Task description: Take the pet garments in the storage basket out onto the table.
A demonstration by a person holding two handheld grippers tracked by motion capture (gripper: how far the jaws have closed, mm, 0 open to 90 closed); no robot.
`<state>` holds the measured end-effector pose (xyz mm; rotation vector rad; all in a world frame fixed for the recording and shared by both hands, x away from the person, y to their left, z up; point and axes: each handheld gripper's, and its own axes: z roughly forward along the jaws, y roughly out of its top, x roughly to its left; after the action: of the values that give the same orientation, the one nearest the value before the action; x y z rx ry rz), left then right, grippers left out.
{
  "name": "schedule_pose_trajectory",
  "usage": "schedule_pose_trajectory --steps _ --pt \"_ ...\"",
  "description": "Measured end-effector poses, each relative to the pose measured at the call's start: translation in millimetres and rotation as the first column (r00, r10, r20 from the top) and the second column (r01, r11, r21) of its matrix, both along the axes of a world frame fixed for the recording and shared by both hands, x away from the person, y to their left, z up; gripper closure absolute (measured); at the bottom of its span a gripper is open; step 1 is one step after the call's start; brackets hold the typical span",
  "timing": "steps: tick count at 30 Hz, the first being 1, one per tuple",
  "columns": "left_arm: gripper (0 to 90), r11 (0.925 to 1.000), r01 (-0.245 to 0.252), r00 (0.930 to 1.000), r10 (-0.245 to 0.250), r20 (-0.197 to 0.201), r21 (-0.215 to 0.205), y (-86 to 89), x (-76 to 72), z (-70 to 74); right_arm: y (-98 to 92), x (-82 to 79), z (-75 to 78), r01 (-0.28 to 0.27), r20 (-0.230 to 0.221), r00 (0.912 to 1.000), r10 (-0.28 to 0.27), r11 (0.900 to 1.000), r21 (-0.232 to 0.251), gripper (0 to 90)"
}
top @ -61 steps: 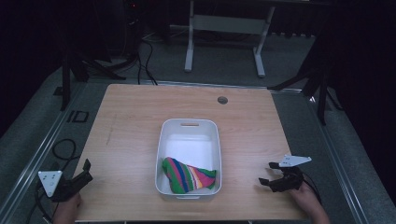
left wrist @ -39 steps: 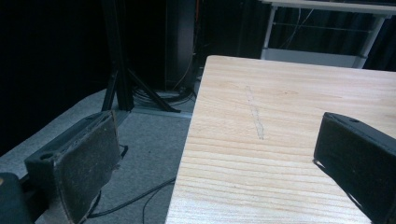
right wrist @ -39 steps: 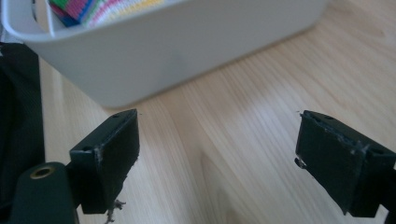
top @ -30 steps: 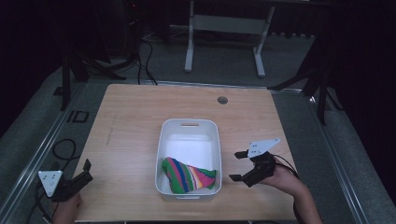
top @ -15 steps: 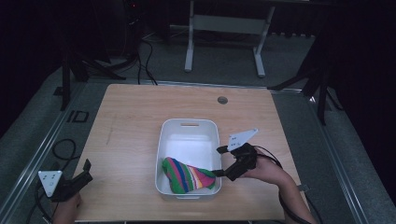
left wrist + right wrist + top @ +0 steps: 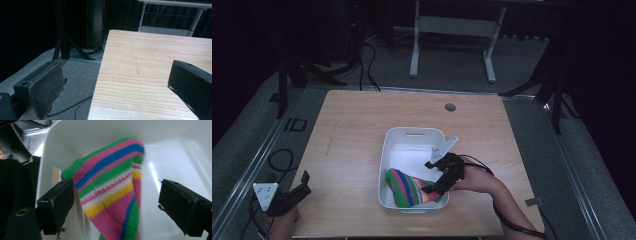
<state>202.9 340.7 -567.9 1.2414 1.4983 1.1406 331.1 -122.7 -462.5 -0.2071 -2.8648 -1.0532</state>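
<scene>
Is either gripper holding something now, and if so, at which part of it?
Nothing is held. The right gripper is open around the striped sock; the left gripper is open.

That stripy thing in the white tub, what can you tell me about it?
The striped knitted cloth looks like a sock or a small knit: bands of pink, green, blue, yellow and white. It lies crumpled in the near end of the white plastic tub, leaning against its wall. The right gripper has its open jaws on either side of it; the left-hand jaw looks about to touch it, nothing is clamped yet.
</scene>
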Motion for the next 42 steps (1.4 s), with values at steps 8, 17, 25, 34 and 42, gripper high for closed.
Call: schedule_pose_trajectory --steps 8,17,25,34,42 --pt "1.0 1.0 0.002 1.0 -0.002 0.002 -0.002 0.2 -0.1 -0.1 30.4 -0.6 -7.7 -0.054 -0.012 0.9985 0.054 0.998 -0.044 13.0" --pt "1.0 1.0 0.005 1.0 -0.005 0.002 -0.001 0.3 0.0 -0.1 59.0 -1.6 -12.5 -0.091 0.004 0.9957 0.092 0.988 -0.122 13.4" --pt "1.0 1.0 0.005 1.0 -0.005 0.002 -0.002 0.3 0.0 -0.1 83.0 0.6 -24.5 -0.098 0.001 0.9949 0.101 0.969 -0.226 12.4" --pt "1.0 1.0 0.006 1.0 -0.006 0.004 -0.004 0.3 -0.1 -0.1 101.6 -3.9 -47.2 -0.145 -0.061 0.9894 0.132 0.916 -0.374 23.6" --pt "0.9 1.0 0.005 1.0 -0.004 0.004 -0.005 0.4 0.0 -0.1 92.0 -9.2 -30.8 -0.128 0.038 0.9882 0.149 0.934 -0.335 81.0"
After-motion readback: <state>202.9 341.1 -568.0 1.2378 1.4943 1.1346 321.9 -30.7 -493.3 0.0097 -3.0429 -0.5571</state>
